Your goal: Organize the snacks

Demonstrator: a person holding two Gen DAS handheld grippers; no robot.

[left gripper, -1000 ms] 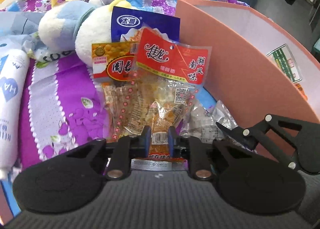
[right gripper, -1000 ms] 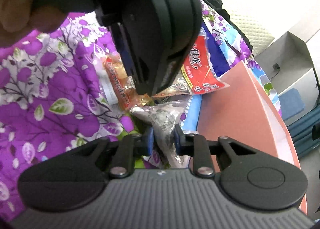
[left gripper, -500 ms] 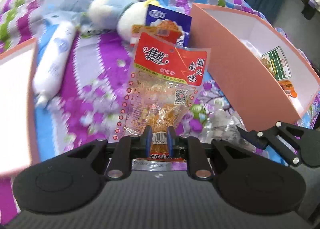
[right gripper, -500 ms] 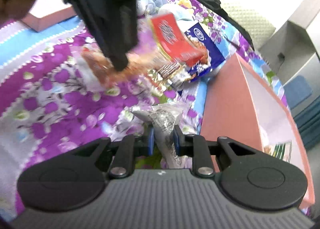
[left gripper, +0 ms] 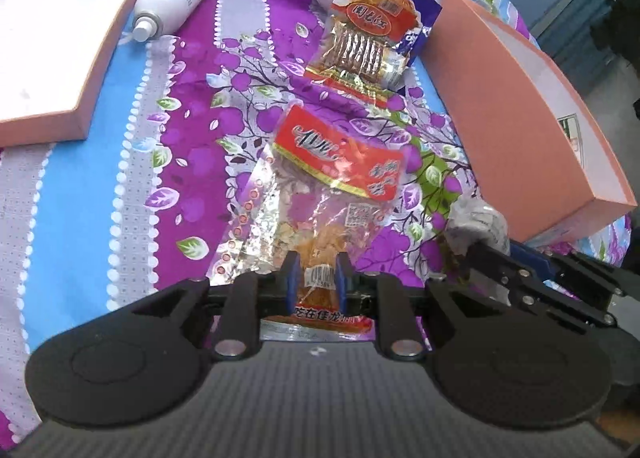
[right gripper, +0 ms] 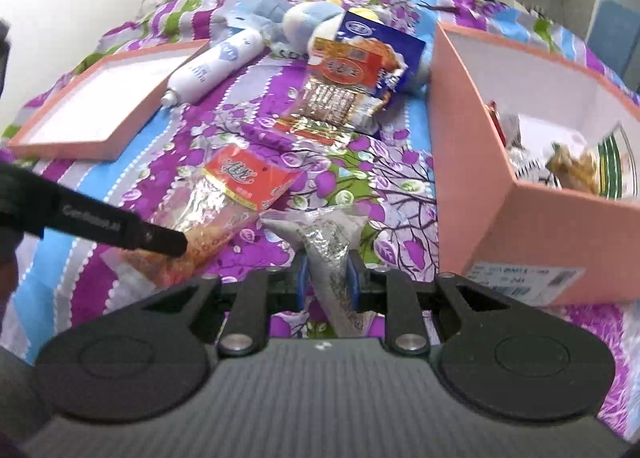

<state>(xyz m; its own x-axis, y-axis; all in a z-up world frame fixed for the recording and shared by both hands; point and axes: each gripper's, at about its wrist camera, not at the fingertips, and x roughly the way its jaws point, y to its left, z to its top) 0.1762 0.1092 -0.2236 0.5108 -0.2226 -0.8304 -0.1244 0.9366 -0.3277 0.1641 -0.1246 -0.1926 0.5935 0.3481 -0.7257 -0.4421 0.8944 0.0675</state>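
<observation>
We hold two snacks above the bed's middle: our left claw pinches the red-labelled packet, our right claw the clear silvery pouch. Some snacks already lie in the pink box at the right edge; two packets remain.

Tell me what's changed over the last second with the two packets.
The left gripper has pulled the red-label snack packet off the snack pile near the plush, toward the camera. The right gripper stays clamped on the clear silvery packet. Pink box and lid unmoved.
</observation>
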